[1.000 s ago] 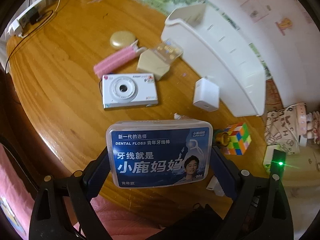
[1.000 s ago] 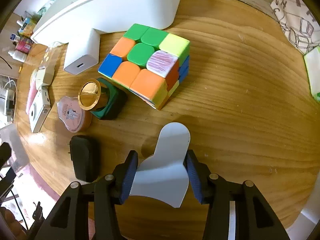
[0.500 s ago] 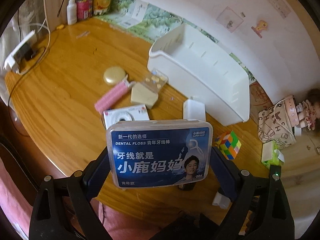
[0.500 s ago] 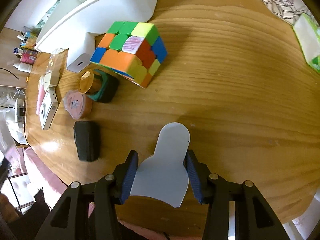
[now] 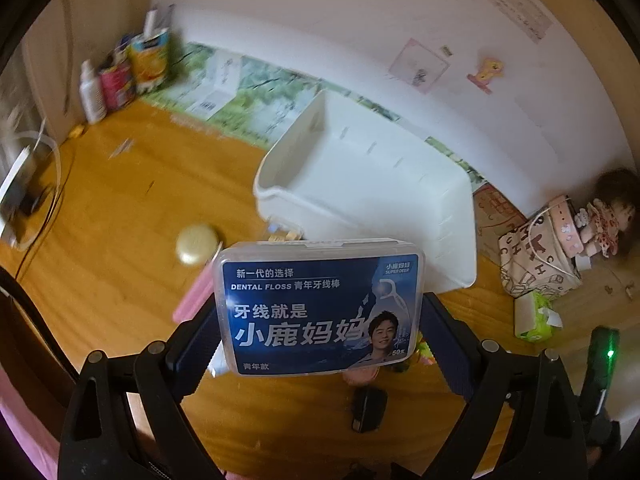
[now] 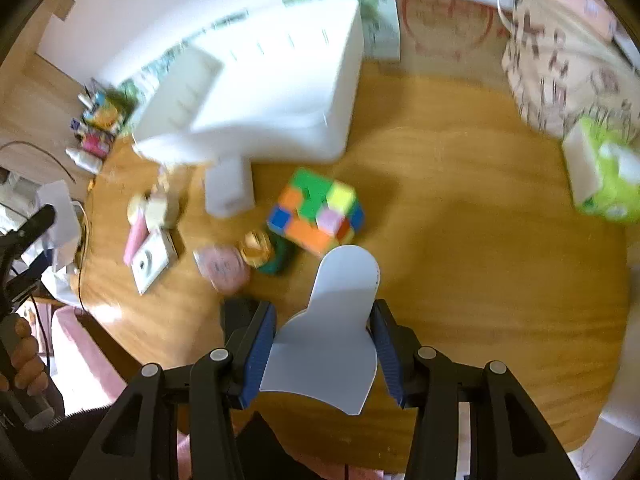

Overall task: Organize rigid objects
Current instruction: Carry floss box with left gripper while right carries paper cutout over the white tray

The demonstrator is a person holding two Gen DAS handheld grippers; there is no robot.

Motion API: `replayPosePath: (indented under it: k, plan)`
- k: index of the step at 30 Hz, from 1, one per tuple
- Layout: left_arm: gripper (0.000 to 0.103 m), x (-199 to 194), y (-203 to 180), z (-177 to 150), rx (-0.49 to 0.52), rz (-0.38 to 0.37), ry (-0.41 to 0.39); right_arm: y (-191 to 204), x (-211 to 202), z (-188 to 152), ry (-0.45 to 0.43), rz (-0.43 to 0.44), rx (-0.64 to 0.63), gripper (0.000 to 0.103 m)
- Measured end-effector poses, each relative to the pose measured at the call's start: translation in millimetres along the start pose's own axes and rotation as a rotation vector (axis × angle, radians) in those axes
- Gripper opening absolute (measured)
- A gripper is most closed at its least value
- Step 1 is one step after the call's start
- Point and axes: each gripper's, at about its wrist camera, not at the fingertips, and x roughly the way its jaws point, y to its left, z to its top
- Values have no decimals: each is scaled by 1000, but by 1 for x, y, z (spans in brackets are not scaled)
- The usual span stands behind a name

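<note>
Left wrist view: the left gripper [image 5: 320,312] pinches a dental floss box [image 5: 318,306] by its short ends, jaws spread wide to span it, label facing the camera and the box's long axis running across the jaws. Just past the box, partly hidden behind it, lie a pink bar [image 5: 194,294] to the left and a round gold compact [image 5: 197,243] a little farther out; a black block [image 5: 369,408] sits below the box on the wooden table [image 5: 120,208]. Beyond them, ahead and slightly right of the fingers, stands the white bin [image 5: 360,192], open side up, its long axis running away to the upper left toward the wall.

In the right wrist view the right gripper [image 6: 324,344] is pressed together on a flat pale-grey paddle-shaped piece [image 6: 332,328], rounded end pointing forward. Ahead of it and a little left lie a pink round tin [image 6: 224,268], a gold-topped green bottle [image 6: 266,254] and the colour cube [image 6: 316,216], then a white charger block [image 6: 230,188], with the same bin [image 6: 256,100] behind them, forward and left.

Judging by this, both loads are headed for the bin. The floss box looks the nearer to it, and would drop in most easily with its long side along the bin's length.
</note>
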Motion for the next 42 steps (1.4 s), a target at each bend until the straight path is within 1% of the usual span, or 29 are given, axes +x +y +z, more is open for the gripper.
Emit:
replayPosePath:
  k: [2, 5, 11, 16, 19, 21, 23, 25, 28, 31, 39, 42]
  plan:
    - [95, 2, -5, 11, 34, -11, -8, 6, -9, 12, -35, 16, 7, 49]
    - [95, 4, -12, 29, 83, -30, -18, 11, -21, 27, -85, 17, 2, 49]
    - [95, 12, -20, 57, 161, -76, -41, 26, -30, 57, -163, 39, 29, 49]
    - [95, 26, -24, 77, 197, -110, -36, 36, -31, 79, -212, 47, 59, 49]
    - [95, 31, -25, 89, 213, -150, -50, 41, -29, 90, -242, 57, 75, 49]
    - [95, 36, -25, 96, 222, -174, -49, 45, -27, 96, -269, 48, 82, 49]
    - [95, 43, -26, 103, 236, -193, -47, 46, -24, 102, -289, 59, 102, 49]
    - [95, 49, -28, 108, 250, -196, -44, 48, -19, 108, -308, 82, 108, 49]
    - [95, 59, -30, 114, 266, -213, -42, 53, -16, 115, -369, 89, 92, 49]
    - [95, 69, -31, 118, 277, -234, -37, 56, -10, 122, -428, 102, 105, 49]
    - [95, 94, -39, 124, 318, -260, -43, 57, 13, 135, -507, 105, 129, 49]
    - [95, 105, -42, 123, 336, -240, -32, 56, 22, 138, -533, 103, 133, 49]
